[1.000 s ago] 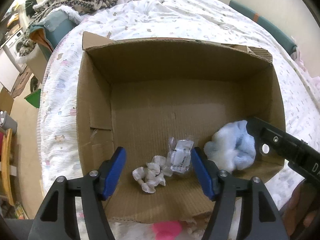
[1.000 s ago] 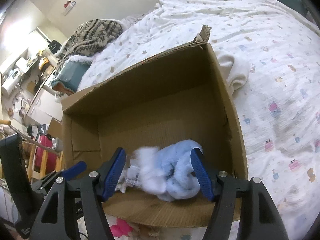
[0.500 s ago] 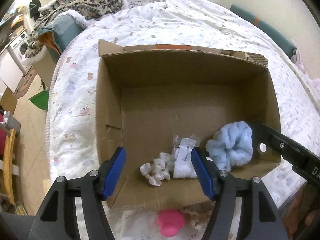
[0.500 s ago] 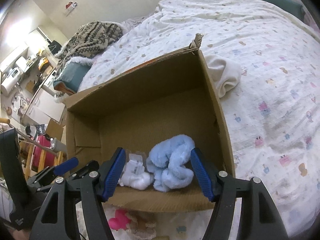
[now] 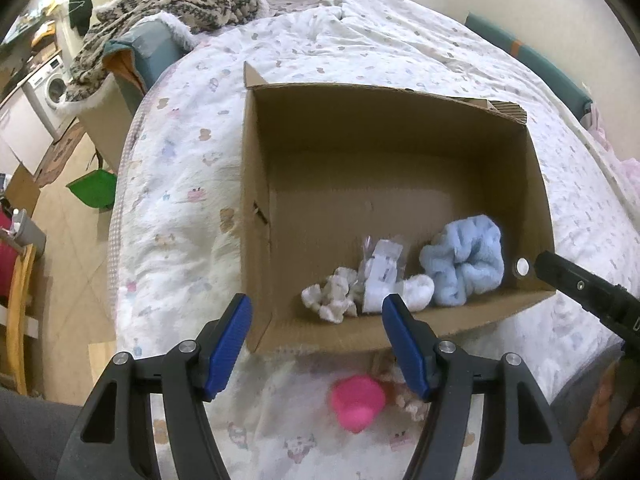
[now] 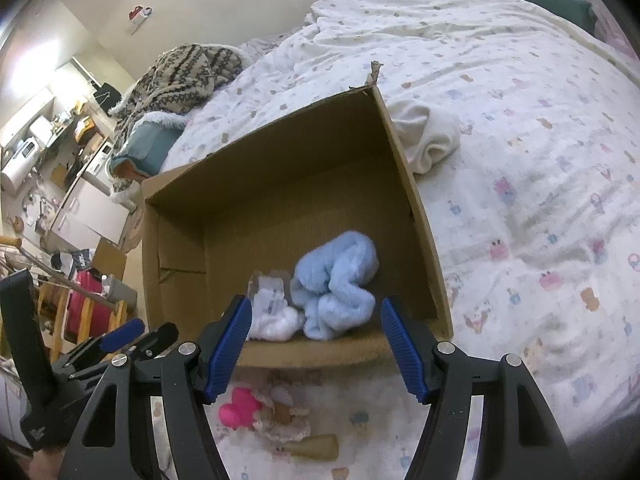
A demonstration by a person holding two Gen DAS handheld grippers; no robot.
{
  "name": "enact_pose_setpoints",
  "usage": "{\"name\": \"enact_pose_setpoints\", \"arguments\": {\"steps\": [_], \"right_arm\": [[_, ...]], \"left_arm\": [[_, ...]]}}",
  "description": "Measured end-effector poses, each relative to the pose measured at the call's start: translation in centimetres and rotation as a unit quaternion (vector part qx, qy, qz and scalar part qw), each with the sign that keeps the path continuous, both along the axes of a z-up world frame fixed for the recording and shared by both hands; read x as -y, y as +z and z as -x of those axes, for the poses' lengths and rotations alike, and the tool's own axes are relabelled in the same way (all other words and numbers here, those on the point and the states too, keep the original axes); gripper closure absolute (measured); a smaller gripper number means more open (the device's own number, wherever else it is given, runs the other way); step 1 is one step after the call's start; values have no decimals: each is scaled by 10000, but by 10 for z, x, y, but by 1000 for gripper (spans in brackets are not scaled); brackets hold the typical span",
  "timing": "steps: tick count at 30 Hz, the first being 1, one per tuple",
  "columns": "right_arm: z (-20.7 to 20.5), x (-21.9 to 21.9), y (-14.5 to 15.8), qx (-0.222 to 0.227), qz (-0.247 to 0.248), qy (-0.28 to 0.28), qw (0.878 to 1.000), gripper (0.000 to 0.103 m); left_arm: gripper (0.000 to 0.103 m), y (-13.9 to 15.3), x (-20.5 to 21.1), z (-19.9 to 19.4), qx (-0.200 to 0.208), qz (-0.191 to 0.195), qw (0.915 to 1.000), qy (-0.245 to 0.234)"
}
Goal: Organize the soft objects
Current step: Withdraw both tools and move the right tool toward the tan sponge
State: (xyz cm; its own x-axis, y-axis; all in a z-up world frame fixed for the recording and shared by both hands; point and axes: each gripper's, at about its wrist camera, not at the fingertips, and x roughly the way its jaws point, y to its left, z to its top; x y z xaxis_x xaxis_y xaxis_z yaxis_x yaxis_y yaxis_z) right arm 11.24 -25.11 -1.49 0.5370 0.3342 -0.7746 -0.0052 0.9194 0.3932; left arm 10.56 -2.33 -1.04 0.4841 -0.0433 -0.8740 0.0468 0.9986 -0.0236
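Note:
An open cardboard box [image 5: 256,200] [image 6: 416,216] lies on the bed. Inside near its front wall are a fluffy light-blue cloth [image 5: 466,258] [image 6: 336,284], a white soft bundle with a label [image 5: 384,276] [image 6: 272,312] and a small white scrunched piece [image 5: 334,298]. My left gripper [image 5: 318,344] is open and empty, above the box's front edge. My right gripper [image 6: 316,344] is open and empty, just in front of the box. A doll with a pink hat [image 5: 358,398] [image 6: 240,406] lies on the bed in front of the box.
A cream cloth [image 6: 426,138] lies on the bed right of the box. A patterned knit blanket [image 5: 176,0] is piled at the bed's far left. The bed edge and floor with a green dustpan [image 5: 92,190] are to the left. The right gripper's body [image 5: 588,292] shows at the box's right.
Both grippers have pulled back from the box. The light-blue cloth, between the right gripper's fingers a second ago, now rests in the box. The pink-hatted doll has come into view.

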Motion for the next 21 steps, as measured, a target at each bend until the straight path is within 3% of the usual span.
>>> {"name": "enact_pose_setpoints", "arguments": {"steps": [21], "right_arm": [[47,-10,-21,-434,73,57,9990,32]], "left_arm": [[38,-5,-31,48,-25,285,9989,375]]}}
